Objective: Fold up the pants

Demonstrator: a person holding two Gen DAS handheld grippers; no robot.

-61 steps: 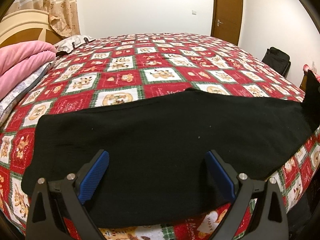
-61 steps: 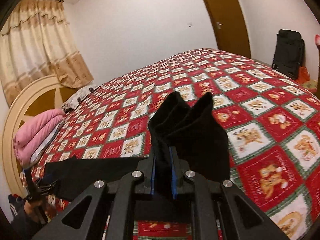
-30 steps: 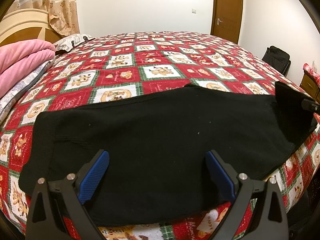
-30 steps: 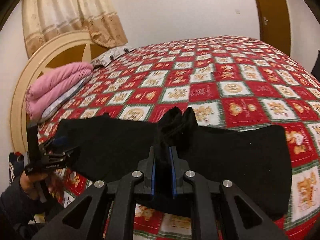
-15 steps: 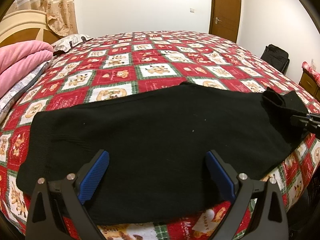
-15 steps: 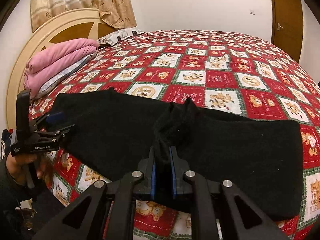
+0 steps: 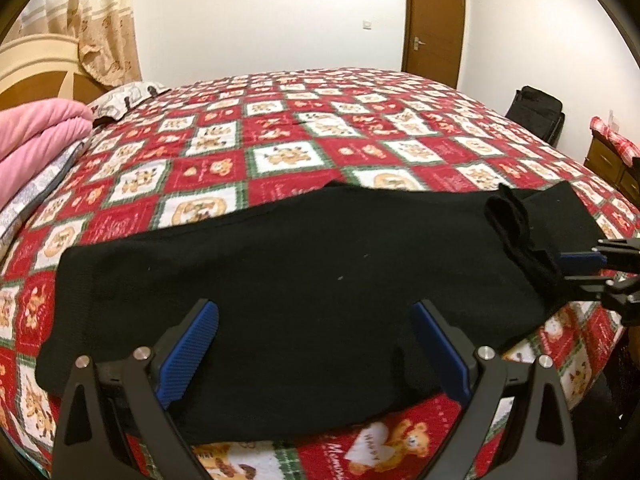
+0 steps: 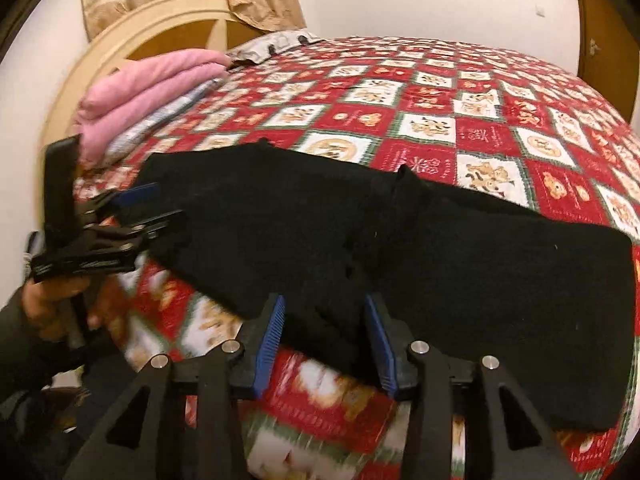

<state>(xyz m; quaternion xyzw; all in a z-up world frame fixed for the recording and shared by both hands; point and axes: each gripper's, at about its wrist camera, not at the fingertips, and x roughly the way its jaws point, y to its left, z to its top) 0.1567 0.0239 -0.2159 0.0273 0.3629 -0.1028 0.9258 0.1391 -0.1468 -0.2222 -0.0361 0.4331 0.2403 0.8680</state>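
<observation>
Right wrist view, right gripper (image 8: 324,334) jaws just parted, pants (image 8: 400,248) hem (loose) between; left gripper (image 7: 316,344) jaws wide

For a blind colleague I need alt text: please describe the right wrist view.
Black pants lie spread along the near edge of a bed. The right tool, jaws just opened, straddles a bunched fold without pressing it. At left, a hand holds the open left tool beside the pants.

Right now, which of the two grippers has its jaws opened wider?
The left gripper: its jaws are spread far apart above the black pants. The right gripper has just been opening, with a smaller gap and cloth between the jaws.
</observation>
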